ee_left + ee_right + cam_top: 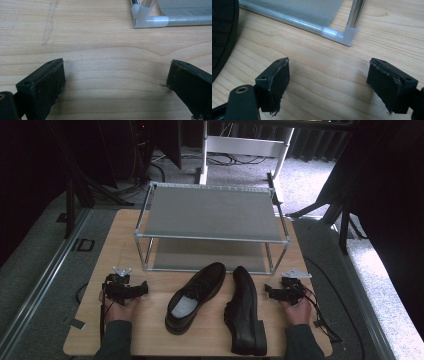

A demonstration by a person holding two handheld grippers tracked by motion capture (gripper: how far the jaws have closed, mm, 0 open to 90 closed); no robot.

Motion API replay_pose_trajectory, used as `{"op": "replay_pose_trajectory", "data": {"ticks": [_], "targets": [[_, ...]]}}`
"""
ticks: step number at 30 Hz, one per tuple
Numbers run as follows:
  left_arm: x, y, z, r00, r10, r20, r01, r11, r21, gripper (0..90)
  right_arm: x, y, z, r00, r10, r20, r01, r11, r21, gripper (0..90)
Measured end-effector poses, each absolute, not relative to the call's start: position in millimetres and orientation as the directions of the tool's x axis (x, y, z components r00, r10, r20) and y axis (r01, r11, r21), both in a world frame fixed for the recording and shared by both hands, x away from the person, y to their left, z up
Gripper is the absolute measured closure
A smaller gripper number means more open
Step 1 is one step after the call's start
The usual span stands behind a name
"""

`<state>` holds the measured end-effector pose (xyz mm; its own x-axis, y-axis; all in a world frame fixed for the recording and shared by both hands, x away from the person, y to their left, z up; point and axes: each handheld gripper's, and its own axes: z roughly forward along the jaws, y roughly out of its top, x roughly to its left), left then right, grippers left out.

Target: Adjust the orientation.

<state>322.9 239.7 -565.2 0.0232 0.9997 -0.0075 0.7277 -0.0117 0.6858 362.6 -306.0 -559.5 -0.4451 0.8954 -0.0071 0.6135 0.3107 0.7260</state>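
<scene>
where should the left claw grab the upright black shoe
Probably at the collar around the opening of the upright shoe, beside the pale insole, coming from above on its left side. One jaw can slip inside and one outside that thin rim. The left claw already stands open beside it.

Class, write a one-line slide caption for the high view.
Two black shoes lie on the table before a two-tier rack, flanked by open left gripper and right gripper.
</scene>
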Motion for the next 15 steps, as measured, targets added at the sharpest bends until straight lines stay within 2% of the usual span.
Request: {"op": "replay_pose_trajectory", "data": {"ticks": [5,6,9,15], "targets": [[322.9,238.4,-565.1,-0.001,1.000,-0.008,0.726,0.006,0.688,2.2,362.7,-305.8,-559.5,-0.445,0.895,-0.007,0.613,0.311,0.726,17.8],[321.3,238.8,-564.7,-0.019,1.000,-0.009,0.719,0.020,0.695,3.8,362.8,-305.7,-559.5,-0.445,0.895,-0.007,0.613,0.311,0.726,17.8],[318.4,239.6,-564.0,-0.018,1.000,-0.009,0.703,0.019,0.711,16.0,362.9,-305.5,-559.5,-0.445,0.895,-0.006,0.613,0.310,0.726,17.8],[318.1,239.9,-564.1,-0.015,1.000,-0.009,0.703,0.017,0.711,16.7,363.4,-305.0,-559.5,-0.447,0.894,-0.006,0.614,0.311,0.726,17.8]]}}
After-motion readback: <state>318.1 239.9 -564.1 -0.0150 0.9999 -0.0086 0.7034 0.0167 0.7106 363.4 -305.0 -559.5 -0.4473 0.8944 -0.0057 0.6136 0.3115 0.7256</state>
